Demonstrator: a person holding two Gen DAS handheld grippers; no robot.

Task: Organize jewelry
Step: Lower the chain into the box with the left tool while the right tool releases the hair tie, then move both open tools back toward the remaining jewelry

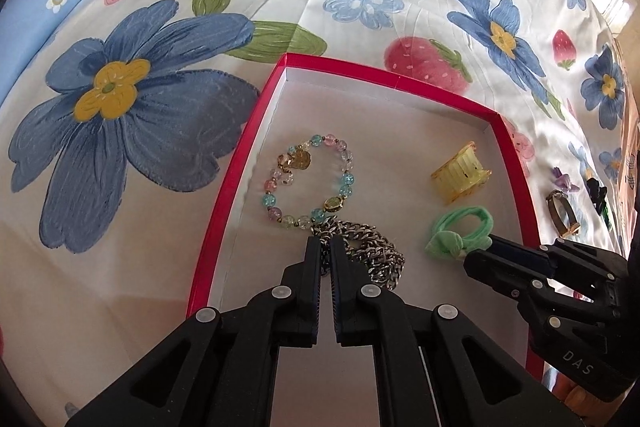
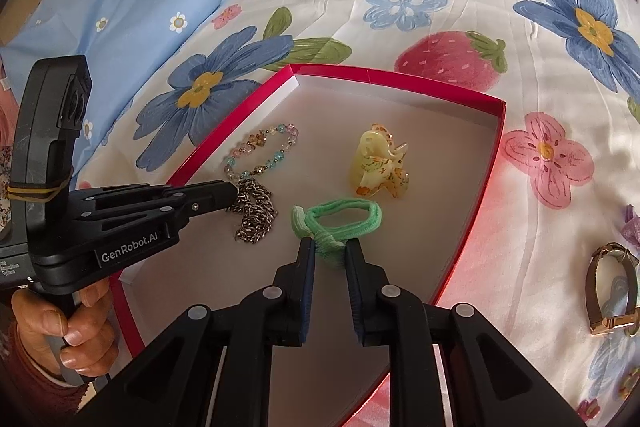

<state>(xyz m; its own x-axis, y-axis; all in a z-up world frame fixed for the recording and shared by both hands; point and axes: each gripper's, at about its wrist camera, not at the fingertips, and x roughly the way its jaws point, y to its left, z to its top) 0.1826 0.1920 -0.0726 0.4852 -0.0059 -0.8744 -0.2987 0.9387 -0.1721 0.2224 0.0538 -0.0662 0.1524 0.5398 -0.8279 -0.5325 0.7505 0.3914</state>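
Note:
A red-rimmed box (image 1: 248, 147) (image 2: 224, 143) with a white floor lies on a flowered bedsheet. In it lie a pastel bead bracelet (image 1: 344, 167) (image 2: 276, 147), a silver chain (image 1: 380, 259) (image 2: 256, 219), a yellow hair claw (image 1: 460, 175) (image 2: 380, 167) and a green hair tie (image 1: 456, 231) (image 2: 352, 215). My left gripper (image 1: 326, 243) (image 2: 236, 191) is shut on the chain's end, which rests on the box floor. My right gripper (image 2: 330, 247) (image 1: 486, 241) is shut on the knot of the green hair tie.
On the sheet right of the box lie a gold-clasped watch (image 2: 612, 291) (image 1: 564, 215), a purple flower clip (image 1: 564, 183) (image 2: 634, 227) and a dark clip (image 1: 598, 193). A blue pillow (image 2: 120, 11) lies at the far left.

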